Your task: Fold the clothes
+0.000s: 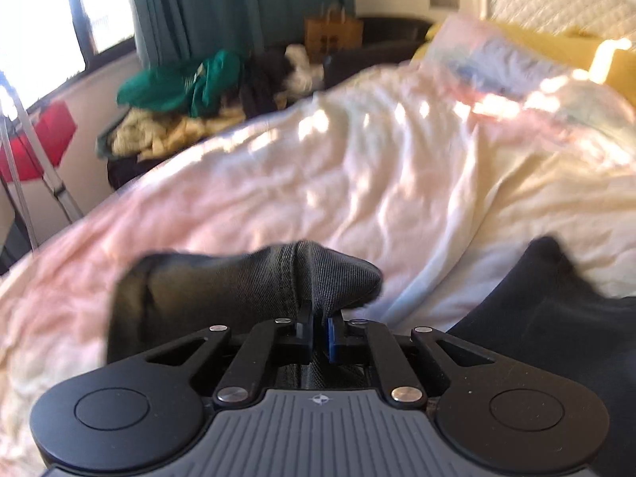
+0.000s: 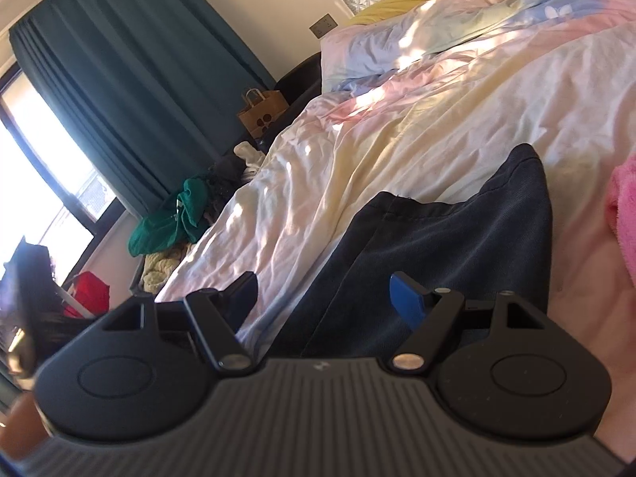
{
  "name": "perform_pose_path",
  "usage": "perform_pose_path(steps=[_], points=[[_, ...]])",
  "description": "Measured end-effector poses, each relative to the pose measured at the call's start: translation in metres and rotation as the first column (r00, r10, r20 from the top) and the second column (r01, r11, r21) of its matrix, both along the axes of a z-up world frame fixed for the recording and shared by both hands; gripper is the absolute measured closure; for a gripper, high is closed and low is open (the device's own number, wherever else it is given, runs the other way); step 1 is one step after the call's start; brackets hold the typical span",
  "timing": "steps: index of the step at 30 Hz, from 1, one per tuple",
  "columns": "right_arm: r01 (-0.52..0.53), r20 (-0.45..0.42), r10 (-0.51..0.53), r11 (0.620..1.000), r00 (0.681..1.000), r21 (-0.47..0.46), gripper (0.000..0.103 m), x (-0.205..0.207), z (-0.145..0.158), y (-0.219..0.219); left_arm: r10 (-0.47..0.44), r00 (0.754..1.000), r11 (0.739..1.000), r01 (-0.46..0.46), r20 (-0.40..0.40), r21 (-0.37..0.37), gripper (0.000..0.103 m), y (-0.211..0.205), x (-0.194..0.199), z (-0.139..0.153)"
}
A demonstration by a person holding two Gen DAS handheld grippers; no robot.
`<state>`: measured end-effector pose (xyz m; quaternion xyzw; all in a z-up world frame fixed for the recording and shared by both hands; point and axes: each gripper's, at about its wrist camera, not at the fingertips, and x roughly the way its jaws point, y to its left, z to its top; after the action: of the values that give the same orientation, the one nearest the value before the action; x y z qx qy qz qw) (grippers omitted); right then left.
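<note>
A dark denim garment lies on the pale bed cover, and my left gripper is shut on a bunched fold of it beside a stitched seam. More of the dark cloth spreads at the lower right of the left wrist view. In the right wrist view the dark garment lies flat with one corner pointing up the bed. My right gripper hovers just above its near part, jaws open wide, with nothing pressed between the pads.
The crumpled pastel duvet covers the bed, with pillows at its head. A pink cloth lies at the right edge. A heap of clothes, a paper bag and a red item sit beside the bed under teal curtains.
</note>
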<state>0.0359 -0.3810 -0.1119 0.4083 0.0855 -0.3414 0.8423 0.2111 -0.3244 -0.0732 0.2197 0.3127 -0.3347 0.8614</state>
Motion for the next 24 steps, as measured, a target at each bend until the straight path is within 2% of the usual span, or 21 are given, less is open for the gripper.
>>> perform_pose_path(steps=[1,4,5,7,9,10,11,12,14,16,18,20,23,24], points=[[0.003,0.008,-0.003,1.000,1.000,0.007,0.027,-0.003,0.001,0.000,-0.045,0.999,0.999,0.045,0.024,0.007,0.097,0.003,-0.006,0.013],[-0.008,0.044,0.007,1.000,0.999,0.004,0.027,-0.010,0.008,0.004,-0.163,0.980,0.984,0.154,0.110,0.090,0.097,0.006,-0.026,0.040],[-0.008,0.044,0.009,1.000,0.999,-0.018,0.027,-0.011,0.010,0.007,-0.197,0.972,0.978,0.185,0.127,0.096,0.097,0.007,-0.034,0.049],[-0.004,0.035,0.005,1.000,0.999,-0.029,0.027,-0.012,0.012,0.009,-0.260,0.954,0.965,0.253,0.152,0.063,0.097,0.011,-0.049,0.073],[0.001,0.041,-0.001,1.000,0.999,0.003,0.027,-0.015,0.012,0.005,-0.364,0.915,0.930,0.369,0.173,0.009,0.097,0.017,-0.068,0.100],[0.012,0.057,-0.014,1.000,0.998,0.028,0.027,-0.019,0.011,0.004,-0.426,0.884,0.899,0.437,0.193,-0.019,0.097,0.022,-0.072,0.114],[0.022,0.071,-0.025,0.999,0.997,0.040,0.027,-0.022,0.011,0.003,-0.462,0.864,0.877,0.478,0.199,-0.040,0.097,0.024,-0.071,0.126],[0.030,0.082,-0.033,0.999,0.996,0.046,0.027,-0.025,0.012,0.003,-0.474,0.859,0.869,0.491,0.193,-0.053,0.096,0.023,-0.065,0.137],[0.046,0.092,-0.049,0.998,0.995,0.036,0.027,-0.026,0.013,0.004,-0.462,0.863,0.876,0.480,0.205,-0.048,0.095,0.015,-0.047,0.147],[0.047,0.083,-0.049,0.998,0.995,0.028,0.027,-0.021,0.012,0.003,-0.418,0.876,0.901,0.433,0.243,-0.011,0.092,0.001,-0.025,0.134],[0.033,0.066,-0.035,0.999,0.997,0.034,0.027,-0.014,0.007,0.001,-0.340,0.900,0.937,0.348,0.272,0.022,0.089,-0.018,0.000,0.106],[0.023,0.040,-0.025,0.999,0.999,0.028,0.027,-0.006,0.000,0.000,-0.238,0.934,0.970,0.244,0.267,0.012,0.085,-0.032,0.031,0.068],[0.002,-0.001,-0.002,1.000,1.000,0.013,0.027,0.008,-0.009,-0.002,-0.105,0.972,0.994,0.107,0.210,0.001,0.079,-0.039,0.072,0.011],[-0.004,-0.011,0.004,1.000,1.000,0.007,0.027,0.012,-0.012,-0.003,-0.062,0.981,0.998,0.064,0.182,-0.004,0.071,-0.040,0.084,-0.006]])
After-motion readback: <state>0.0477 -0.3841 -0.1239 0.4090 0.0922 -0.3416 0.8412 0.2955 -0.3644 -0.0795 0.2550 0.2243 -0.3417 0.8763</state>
